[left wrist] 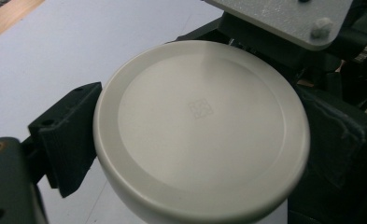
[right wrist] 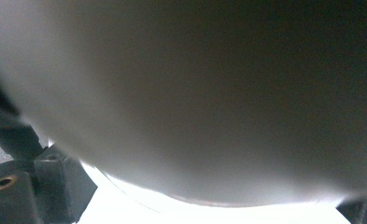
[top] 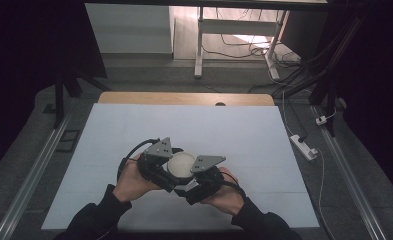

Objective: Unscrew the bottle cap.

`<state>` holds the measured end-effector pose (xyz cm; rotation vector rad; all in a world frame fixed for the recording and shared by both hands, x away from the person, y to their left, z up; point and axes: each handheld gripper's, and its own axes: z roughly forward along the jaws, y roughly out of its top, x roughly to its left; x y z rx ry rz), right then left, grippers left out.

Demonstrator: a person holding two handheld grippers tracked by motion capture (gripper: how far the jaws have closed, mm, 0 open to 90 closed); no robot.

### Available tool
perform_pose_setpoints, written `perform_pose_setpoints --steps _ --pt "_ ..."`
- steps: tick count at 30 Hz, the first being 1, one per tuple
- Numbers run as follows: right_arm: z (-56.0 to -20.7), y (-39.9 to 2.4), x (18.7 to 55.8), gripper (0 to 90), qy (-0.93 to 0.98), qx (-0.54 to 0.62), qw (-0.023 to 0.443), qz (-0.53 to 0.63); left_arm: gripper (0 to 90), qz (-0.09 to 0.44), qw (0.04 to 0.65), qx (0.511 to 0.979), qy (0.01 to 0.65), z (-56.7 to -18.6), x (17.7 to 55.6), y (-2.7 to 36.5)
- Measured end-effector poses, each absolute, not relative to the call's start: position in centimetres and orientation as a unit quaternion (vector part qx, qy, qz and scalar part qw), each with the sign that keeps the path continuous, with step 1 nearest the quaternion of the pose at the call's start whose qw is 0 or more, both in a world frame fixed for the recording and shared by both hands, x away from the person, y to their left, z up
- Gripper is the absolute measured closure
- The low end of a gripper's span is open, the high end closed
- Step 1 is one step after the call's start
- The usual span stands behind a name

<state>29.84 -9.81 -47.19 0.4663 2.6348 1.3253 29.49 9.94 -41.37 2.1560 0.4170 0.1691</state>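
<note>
- Both forearms reach in low, hands close together near the table's front.
- Left gripper angles rightward, jaws spread and clamped.
- Right gripper angles leftward, jaws likewise clamped.

Lid: cream-white, faint square mark at centre. Grippers: black, left gripper, right gripper, grey top plates. Table sheet: pale blue-white; wooden edge tan.

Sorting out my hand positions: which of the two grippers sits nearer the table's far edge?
The left gripper. In the high view it sits slightly farther up the table than the right gripper, with the round white jar between them.
</note>
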Motion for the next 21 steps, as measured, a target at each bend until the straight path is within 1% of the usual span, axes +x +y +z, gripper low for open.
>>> perform_pose_setpoints --steps 9,21 --pt "-47.3 -10.3 30.3 6.8 0.878 0.166 0.082 0.442 8.3 0.093 0.445 0.872 0.178 -41.3 29.5 10.7" --pt "-47.2 -11.4 31.3 6.8 0.872 0.188 0.096 0.443 8.3 0.099 0.453 0.866 0.188 -41.3 29.3 11.7"
